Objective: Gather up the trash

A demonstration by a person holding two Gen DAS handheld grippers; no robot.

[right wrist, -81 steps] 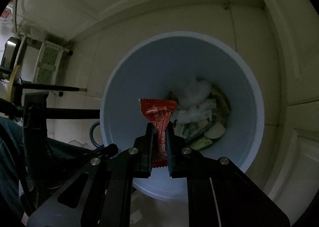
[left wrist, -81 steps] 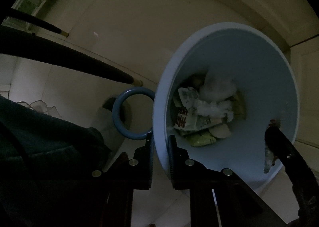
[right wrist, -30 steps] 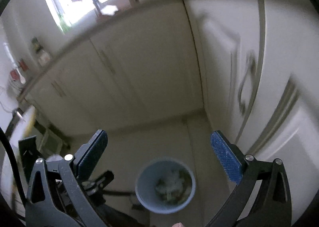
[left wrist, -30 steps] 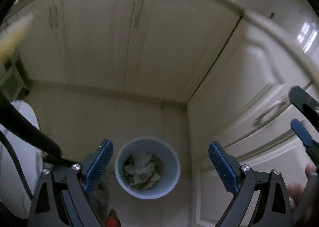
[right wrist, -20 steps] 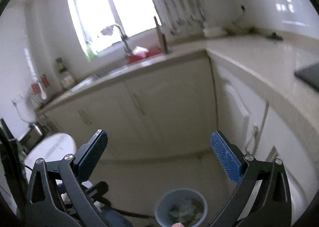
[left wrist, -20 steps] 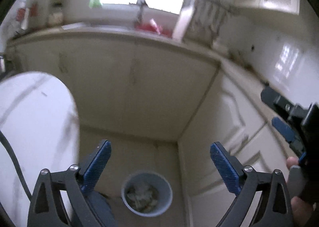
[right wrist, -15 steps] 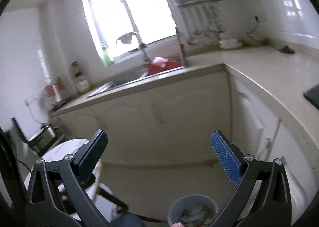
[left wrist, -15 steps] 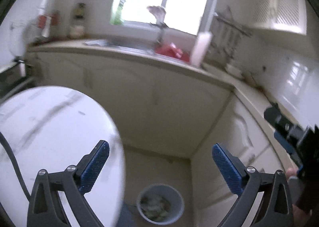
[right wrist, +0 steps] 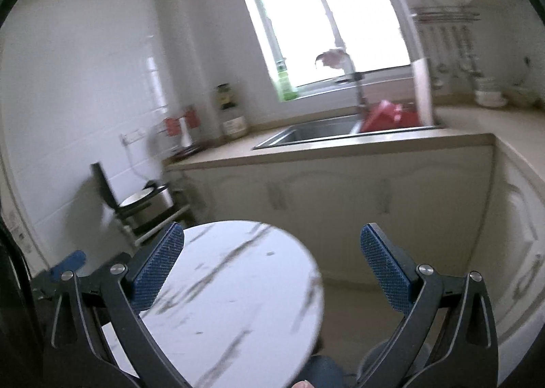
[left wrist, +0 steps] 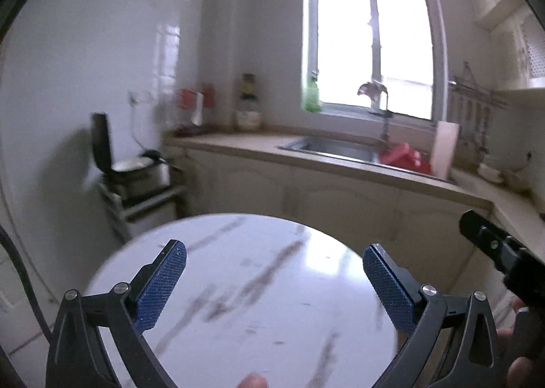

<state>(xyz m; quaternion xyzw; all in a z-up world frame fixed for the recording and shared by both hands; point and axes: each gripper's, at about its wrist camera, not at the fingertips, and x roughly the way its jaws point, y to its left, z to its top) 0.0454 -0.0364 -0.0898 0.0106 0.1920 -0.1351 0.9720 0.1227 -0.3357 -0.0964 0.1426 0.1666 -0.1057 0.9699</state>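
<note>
My left gripper (left wrist: 274, 280) is open and empty, held above a round white marble-patterned table (left wrist: 238, 303). My right gripper (right wrist: 272, 268) is open and empty too, above the same table (right wrist: 231, 303) near its right edge. Part of the right gripper shows at the right edge of the left wrist view (left wrist: 504, 262). No trash shows on the table in either view. The blue trash bin is almost out of sight; only a grey-blue sliver (right wrist: 374, 357) shows low behind the right finger.
A kitchen counter with a steel sink (left wrist: 333, 146) and a red item (left wrist: 403, 158) runs along the back under a window. Cream cabinets (right wrist: 374, 204) stand below it and along the right. A rack with an open cooker (left wrist: 136, 173) stands at the left wall.
Both grippers have risen from the bin and tilted up toward the table and counter. The red wrapper the right gripper held earlier is gone from it. Both are now wide open.
</note>
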